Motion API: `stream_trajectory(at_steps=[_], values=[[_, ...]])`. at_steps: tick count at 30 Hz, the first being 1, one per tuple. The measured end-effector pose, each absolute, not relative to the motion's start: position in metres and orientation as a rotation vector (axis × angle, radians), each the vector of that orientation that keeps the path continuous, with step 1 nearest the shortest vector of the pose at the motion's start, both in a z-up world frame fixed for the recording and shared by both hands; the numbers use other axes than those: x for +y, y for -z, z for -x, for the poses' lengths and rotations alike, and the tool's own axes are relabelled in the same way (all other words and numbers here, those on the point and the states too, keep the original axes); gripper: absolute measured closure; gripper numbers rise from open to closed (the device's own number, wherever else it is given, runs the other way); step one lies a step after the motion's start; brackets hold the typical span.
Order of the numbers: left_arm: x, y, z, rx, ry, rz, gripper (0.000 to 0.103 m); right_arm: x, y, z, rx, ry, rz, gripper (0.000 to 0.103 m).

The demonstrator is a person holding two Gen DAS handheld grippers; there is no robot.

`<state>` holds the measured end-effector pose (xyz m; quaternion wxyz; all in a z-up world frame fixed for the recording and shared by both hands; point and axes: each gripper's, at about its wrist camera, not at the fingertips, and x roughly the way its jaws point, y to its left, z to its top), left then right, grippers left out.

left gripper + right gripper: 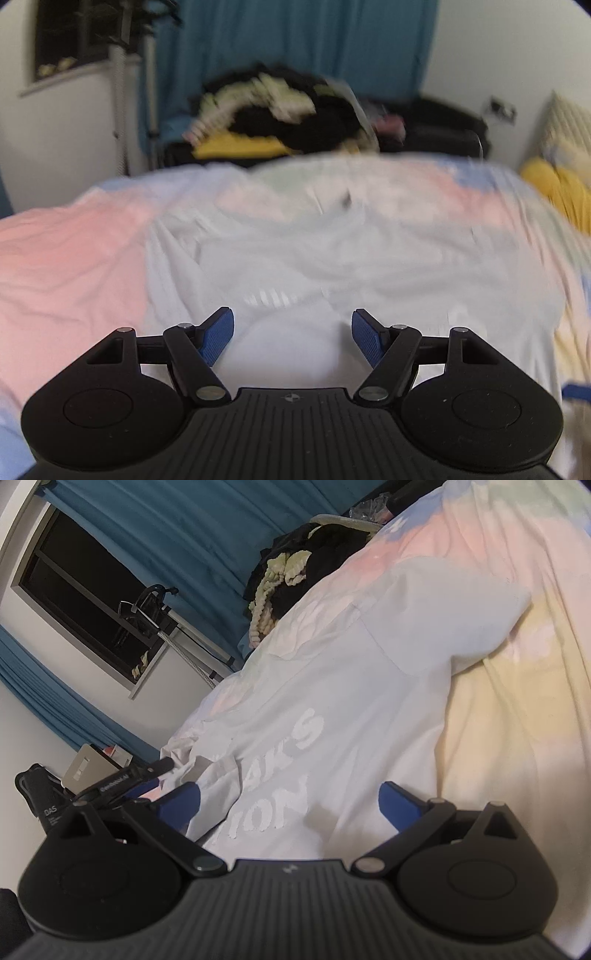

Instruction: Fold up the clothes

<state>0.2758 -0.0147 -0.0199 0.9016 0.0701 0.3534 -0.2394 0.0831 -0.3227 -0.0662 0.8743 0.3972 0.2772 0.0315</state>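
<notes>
The left gripper [292, 338] has its blue ribbed fingertips [216, 338] spread wide with nothing between them, poised over the white cotton T-shirt [295, 258] that fills the centre of the blurred left wrist view. The right gripper [290, 805] is likewise released and empty, its jaws straddling the shirt's white raised lettering [280, 775] at lower centre of the right wrist view.

The shirt lies spread on the pastel patchwork bedsheet [66, 258], a sleeve [472, 620] reaching toward the upper right, and wrinkles gather at its left edge. No fold is visible, so the work looks barely begun: smoothing, sleeves and body folds remain.

A heap of dark and cream clothes [280, 110] waits at upper centre, before teal curtains [295, 40].
</notes>
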Motion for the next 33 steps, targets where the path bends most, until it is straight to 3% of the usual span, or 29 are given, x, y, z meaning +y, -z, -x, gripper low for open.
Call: stream_trajectory(at_steps=[2, 5, 15, 22, 28, 29, 31, 32, 33], values=[[-0.021, 0.024, -0.275, 0.728, 0.524, -0.217, 0.035, -0.322, 0.067, -0.084, 0.585, -0.072, -0.832, 0.000], [-0.029, 0.030, -0.282, 0.800, 0.470, -0.259, 0.098, -0.321, 0.067, -0.083, 0.590, -0.079, -0.842, 0.000], [-0.086, -0.024, -0.279, 0.539, 0.442, -0.400, 0.098, -0.315, 0.067, -0.077, 0.598, -0.099, -0.846, 0.000], [-0.140, 0.039, -0.321, 0.596, 0.511, -0.410, 0.098, -0.320, 0.072, -0.080, 0.595, -0.074, -0.837, 0.000], [-0.139, 0.084, -0.347, 0.683, 0.452, -0.395, 0.096, -0.317, 0.080, -0.090, 0.603, -0.071, -0.767, 0.000], [-0.135, 0.083, -0.346, 0.684, 0.450, -0.367, 0.092, -0.316, 0.080, -0.092, 0.601, -0.071, -0.747, 0.000], [-0.127, 0.075, -0.344, 0.698, 0.439, -0.343, 0.068, -0.313, 0.081, -0.094, 0.597, -0.072, -0.708, 0.000], [-0.124, 0.069, -0.339, 0.692, 0.413, -0.342, 0.042, -0.312, 0.080, -0.096, 0.595, -0.072, -0.691, 0.000], [-0.119, 0.061, -0.330, 0.668, 0.382, -0.331, 0.030, -0.310, 0.080, -0.097, 0.595, -0.073, -0.676, 0.000]])
